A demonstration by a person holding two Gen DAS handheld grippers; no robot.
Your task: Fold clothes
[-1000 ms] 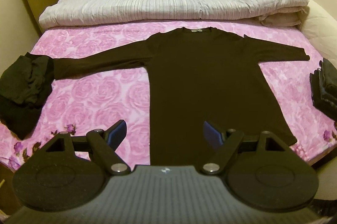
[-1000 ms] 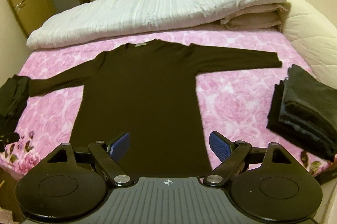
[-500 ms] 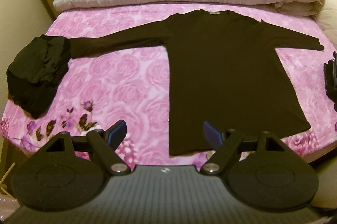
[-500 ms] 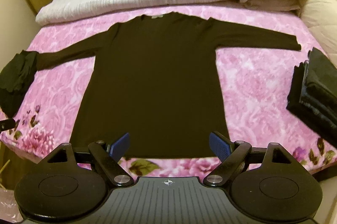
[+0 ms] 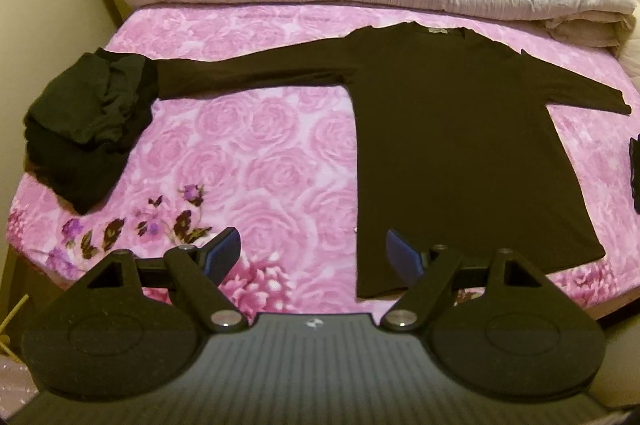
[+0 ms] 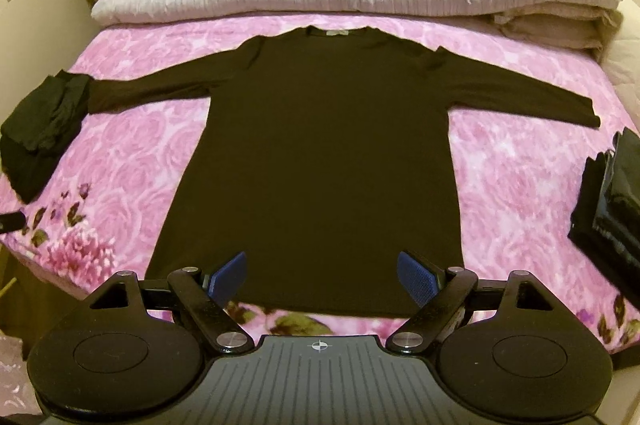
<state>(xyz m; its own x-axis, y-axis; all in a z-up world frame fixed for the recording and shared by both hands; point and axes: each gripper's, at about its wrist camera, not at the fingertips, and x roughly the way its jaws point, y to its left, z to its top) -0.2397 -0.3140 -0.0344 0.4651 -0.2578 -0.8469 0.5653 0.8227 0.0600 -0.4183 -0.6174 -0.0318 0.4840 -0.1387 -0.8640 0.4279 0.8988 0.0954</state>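
Shirt [image 6: 320, 153] spread flat mid-frame on bed [image 6: 512, 161], sleeves out, hem near lower edge. Left claw [image 5: 313, 252] spread, empty, over hem's left corner. Right claw [image 6: 322, 279] spread, empty, above hem. Pink sheet bare beside both flanks.

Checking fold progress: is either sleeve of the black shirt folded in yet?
No. In the right wrist view the black long-sleeved shirt lies flat, both sleeves stretched outward on the pink floral bedsheet.

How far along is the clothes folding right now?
Done: a folded dark stack sits at the bed's right edge. In hand: nothing; the left tool and right tool are open over the flat long-sleeved shirt. Left: that shirt and the crumpled dark pile.
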